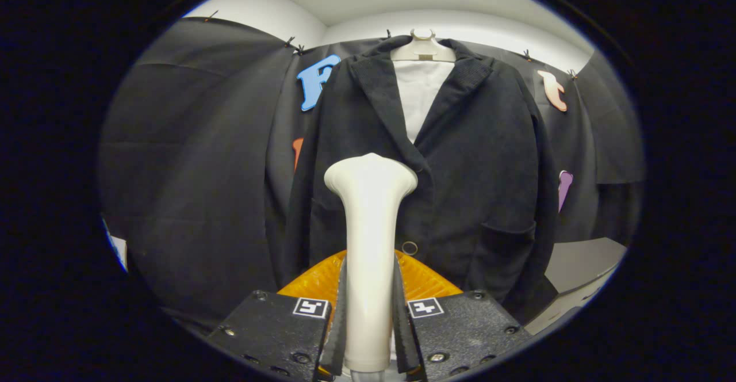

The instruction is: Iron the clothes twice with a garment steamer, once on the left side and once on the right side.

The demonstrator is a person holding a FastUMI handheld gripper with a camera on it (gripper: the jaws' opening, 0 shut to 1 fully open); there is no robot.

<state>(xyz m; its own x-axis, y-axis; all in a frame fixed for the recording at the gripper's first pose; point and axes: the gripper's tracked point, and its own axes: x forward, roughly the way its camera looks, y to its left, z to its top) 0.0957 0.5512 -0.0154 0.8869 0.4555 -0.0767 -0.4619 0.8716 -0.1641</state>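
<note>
Cream steamer [370,238] sits clamped upright in your claw [371,313], in front of the hanging jacket [460,186].

Dark cloth wall [190,169] hangs at your left; ahead of the fingers the dark corduroy jacket hangs on a pale hanger [423,51], lapels open over a white lining [422,97]. Both fingers press the steamer's handle from either side, its flared head raised against the jacket's left-front panel just beside the lapel join. A small round button [410,248] shows right of the handle, a patch pocket [506,249] further right, then a pale worktop [581,267].
</note>
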